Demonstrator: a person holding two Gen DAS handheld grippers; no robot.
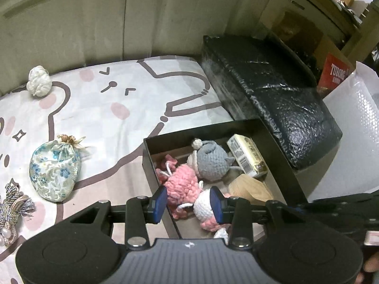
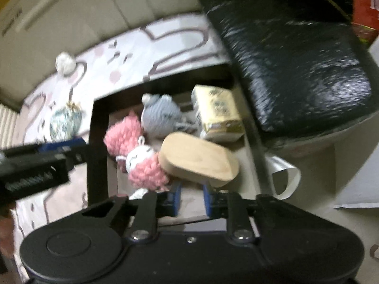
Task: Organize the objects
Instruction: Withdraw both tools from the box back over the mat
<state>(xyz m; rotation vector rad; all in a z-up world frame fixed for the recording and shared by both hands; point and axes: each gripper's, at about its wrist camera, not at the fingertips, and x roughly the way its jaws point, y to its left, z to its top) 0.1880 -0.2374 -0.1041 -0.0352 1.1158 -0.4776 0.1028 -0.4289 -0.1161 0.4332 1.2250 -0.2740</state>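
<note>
Box is sitting at the right edge of the tabletop, against a black pad, and it is already holding a grey plush, a pink plush, a yellow pack and a wood block. I am hovering my left claw over the box's near-left corner with its jaws standing apart and nothing between them, though the pink plush is lying right below. My right claw is also gaping and empty, low over the box floor just in front of the wood block; that view is blurring, so I am not trusting fine detail there.

Still waiting on the tabletop are a floral pouch, a white bundle and a tassel cord.

I am judging the risks like this. The wood block is leaning on the pink plush, so nudging it with the right claw could tip it or squash the toys. The left claw is straddling the box wall, and swinging left toward the pouch could catch that wall and drag the box. The two claws are working close together and could collide. The cord's loose strands may be snagging a fingertip when picked.
</note>
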